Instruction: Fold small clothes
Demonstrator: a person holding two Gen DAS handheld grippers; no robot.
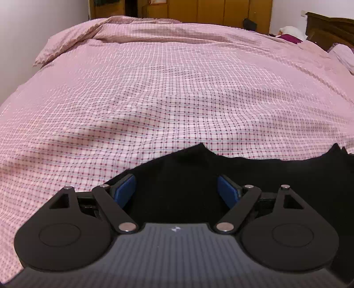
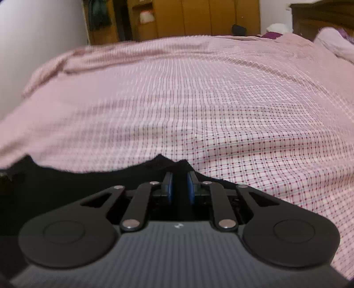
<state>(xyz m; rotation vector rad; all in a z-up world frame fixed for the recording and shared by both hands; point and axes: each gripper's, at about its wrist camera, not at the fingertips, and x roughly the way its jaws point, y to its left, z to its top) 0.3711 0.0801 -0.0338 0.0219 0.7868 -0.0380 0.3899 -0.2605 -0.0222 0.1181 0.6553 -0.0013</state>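
Left wrist view: the left gripper [image 1: 176, 188] stands with its jaws spread wide, the blue pads [image 1: 125, 190] well apart and pressing on nothing. Beneath and between them, across the lower centre and lower right of the frame, lies a black garment [image 1: 177, 172] — its far edge rises in two small peaks against the bedspread. The pink checked bedspread [image 1: 177, 93] fills the middle and upper frame. A pillow [image 1: 344, 55] sits at the upper right edge, beside a dark wooden headboard [image 1: 327, 28]; a wooden wardrobe [image 1: 210, 11] runs along the top.

Right wrist view: the right gripper [image 2: 179, 183] is clenched on a bunched peak of the same black garment [image 2: 66, 183], with dark cloth showing in the narrow gap between its blue pads [image 2: 190, 186]. The garment spreads from lower centre to the lower left edge, resting on the bedspread [image 2: 221, 99]. The left part of this frame is blurred.
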